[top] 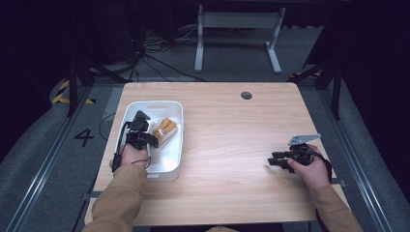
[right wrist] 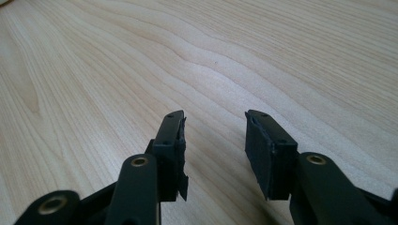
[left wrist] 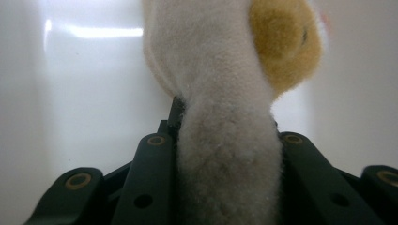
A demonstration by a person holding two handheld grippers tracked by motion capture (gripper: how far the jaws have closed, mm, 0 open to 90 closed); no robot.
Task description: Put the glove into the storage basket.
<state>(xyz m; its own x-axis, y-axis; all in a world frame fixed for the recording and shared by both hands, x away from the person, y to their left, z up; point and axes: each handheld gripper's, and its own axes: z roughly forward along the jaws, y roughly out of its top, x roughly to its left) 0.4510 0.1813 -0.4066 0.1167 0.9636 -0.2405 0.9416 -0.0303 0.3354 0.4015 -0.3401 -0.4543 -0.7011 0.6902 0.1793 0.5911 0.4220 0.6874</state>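
White tray [top: 177, 145] holds plush toy [top: 165, 129], gripped by left gripper [top: 153, 139].

Wooden table [top: 232, 145]; grey desk frame [top: 237, 34] behind.

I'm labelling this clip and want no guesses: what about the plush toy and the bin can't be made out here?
- Plush toy: left gripper view crops it at top and bottom; what it depicts is unclear.
- High view: the left tongs and hand cover part of it; it is too small.
- White bin: floor beneath the hand hidden.
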